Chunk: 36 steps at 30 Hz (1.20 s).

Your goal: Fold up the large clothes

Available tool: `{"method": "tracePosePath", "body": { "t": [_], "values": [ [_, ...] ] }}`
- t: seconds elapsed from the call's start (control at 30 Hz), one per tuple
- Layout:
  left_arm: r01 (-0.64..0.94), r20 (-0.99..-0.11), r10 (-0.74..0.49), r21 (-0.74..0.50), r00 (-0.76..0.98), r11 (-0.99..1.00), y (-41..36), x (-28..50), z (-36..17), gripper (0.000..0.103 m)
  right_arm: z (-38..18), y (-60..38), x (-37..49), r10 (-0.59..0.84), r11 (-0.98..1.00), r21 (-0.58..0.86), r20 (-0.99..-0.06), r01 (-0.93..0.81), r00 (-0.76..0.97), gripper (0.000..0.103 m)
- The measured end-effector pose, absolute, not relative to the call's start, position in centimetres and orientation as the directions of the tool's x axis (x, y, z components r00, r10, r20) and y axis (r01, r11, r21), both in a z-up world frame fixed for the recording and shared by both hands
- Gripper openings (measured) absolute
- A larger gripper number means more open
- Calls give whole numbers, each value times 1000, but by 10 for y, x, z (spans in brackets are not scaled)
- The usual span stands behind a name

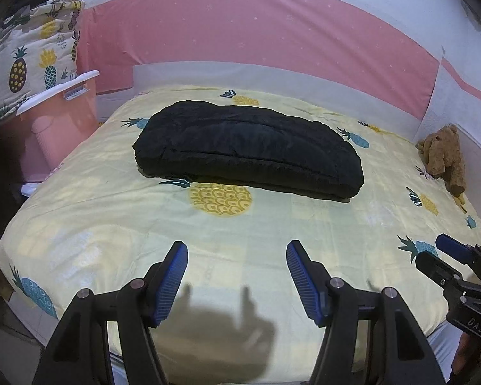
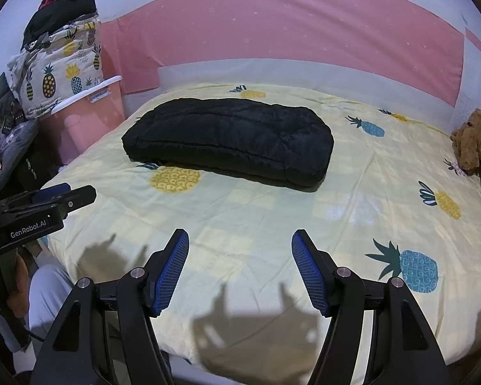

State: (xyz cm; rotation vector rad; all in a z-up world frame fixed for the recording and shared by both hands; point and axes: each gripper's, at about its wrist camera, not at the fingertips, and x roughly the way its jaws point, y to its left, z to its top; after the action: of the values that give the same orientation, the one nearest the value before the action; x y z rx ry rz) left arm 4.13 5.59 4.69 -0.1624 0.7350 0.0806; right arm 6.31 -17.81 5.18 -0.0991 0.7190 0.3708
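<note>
A black padded garment [image 1: 247, 147] lies folded into a long flat bundle on the yellow pineapple-print bed sheet [image 1: 144, 224], toward the far side; it also shows in the right wrist view [image 2: 231, 139]. My left gripper [image 1: 237, 250] is open and empty, held above the near part of the bed, well short of the garment. My right gripper [image 2: 240, 240] is open and empty too, held beside it over the near part of the bed. The right gripper shows at the right edge of the left wrist view [image 1: 445, 250]. The left gripper shows at the left edge of the right wrist view [image 2: 70, 194].
A pink plastic bin [image 1: 57, 122] holding a pineapple-print quilt [image 1: 29, 54] stands left of the bed. A brown plush toy [image 1: 445, 157] lies at the bed's right edge. A pink and white wall [image 1: 256, 32] runs behind the bed.
</note>
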Motion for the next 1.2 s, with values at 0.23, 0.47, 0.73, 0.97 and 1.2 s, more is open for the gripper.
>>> {"method": "tracePosePath", "body": {
  "t": [0.23, 0.47, 0.73, 0.97, 1.2],
  "values": [
    [-141, -674, 27, -116, 739, 983, 57, 41, 46, 64, 48, -174, 63, 296, 927, 28, -668, -375, 683, 67],
    [-148, -674, 31, -116, 738, 982, 59, 41, 46, 64, 46, -171, 64, 293, 925, 22, -672, -378, 680, 67],
    [-152, -674, 37, -113, 737, 982, 57, 40, 45, 64, 45, -170, 64, 293, 925, 22, -674, -378, 678, 67],
    [-154, -675, 36, -116, 737, 981, 55, 40, 45, 64, 44, -171, 64, 297, 925, 25, -674, -380, 676, 67],
    [-155, -672, 40, -113, 740, 981, 55, 38, 45, 64, 45, -171, 64, 296, 925, 25, -675, -380, 676, 67]
  ]
}}
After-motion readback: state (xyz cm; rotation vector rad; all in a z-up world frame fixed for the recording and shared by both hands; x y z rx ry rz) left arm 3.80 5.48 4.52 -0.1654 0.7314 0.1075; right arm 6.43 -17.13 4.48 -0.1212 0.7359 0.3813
